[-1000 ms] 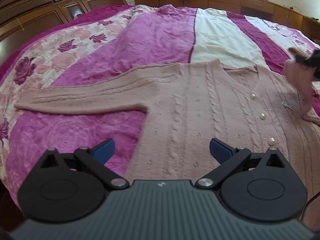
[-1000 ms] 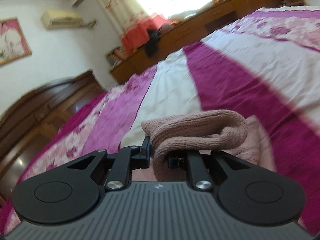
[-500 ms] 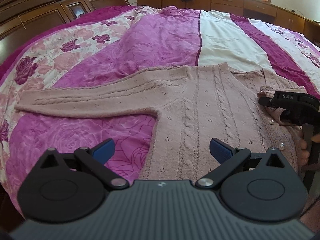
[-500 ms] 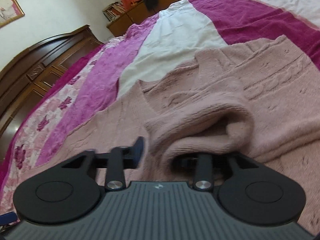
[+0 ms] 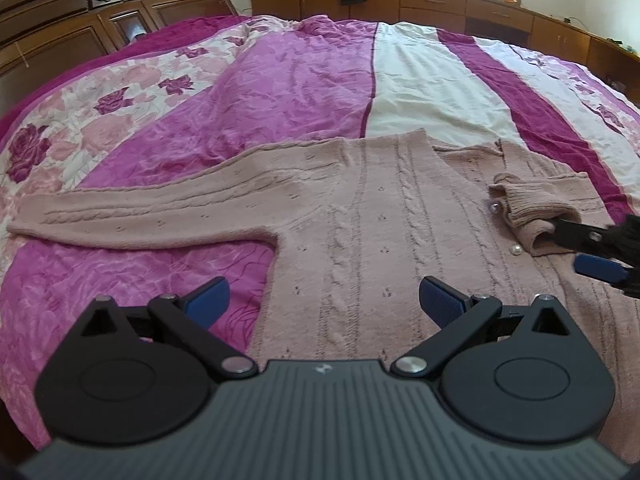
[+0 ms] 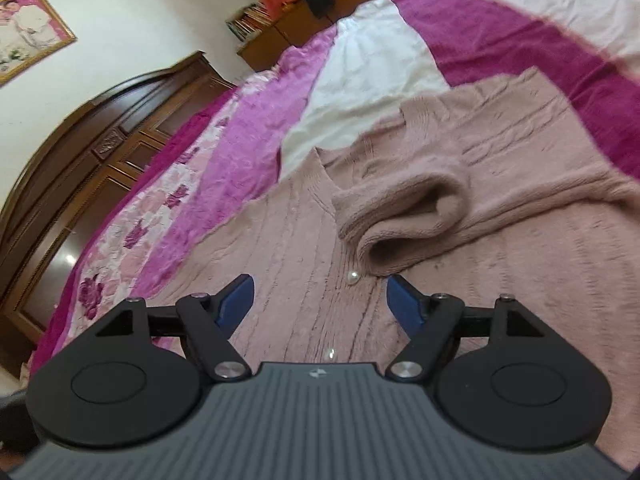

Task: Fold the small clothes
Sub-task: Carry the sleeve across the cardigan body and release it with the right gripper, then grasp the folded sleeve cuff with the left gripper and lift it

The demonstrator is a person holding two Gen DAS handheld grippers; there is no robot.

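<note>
A pink knit cardigan (image 5: pixel 360 216) with pearl buttons lies flat on the bed. Its left sleeve (image 5: pixel 140 216) stretches out to the left. Its right sleeve (image 6: pixel 408 216) is folded across the chest, the cuff (image 5: pixel 528 208) resting beside the button line. My left gripper (image 5: pixel 322 300) is open above the cardigan's lower body, holding nothing. My right gripper (image 6: pixel 320 300) is open just short of the folded cuff, nothing between its fingers. In the left wrist view the right gripper (image 5: pixel 592 252) shows at the right edge, next to the cuff.
A bedspread (image 5: pixel 280 92) in magenta, pink and white stripes with roses covers the bed. A dark wooden headboard (image 5: pixel 80 12) stands at the far left. Low wooden cabinets (image 5: pixel 440 4) with clothes on top line the far wall.
The right gripper carried the right sleeve's cuff over onto the cardigan's chest, opened and let it go, then drew back a little. The left gripper stayed open and shifted slightly.
</note>
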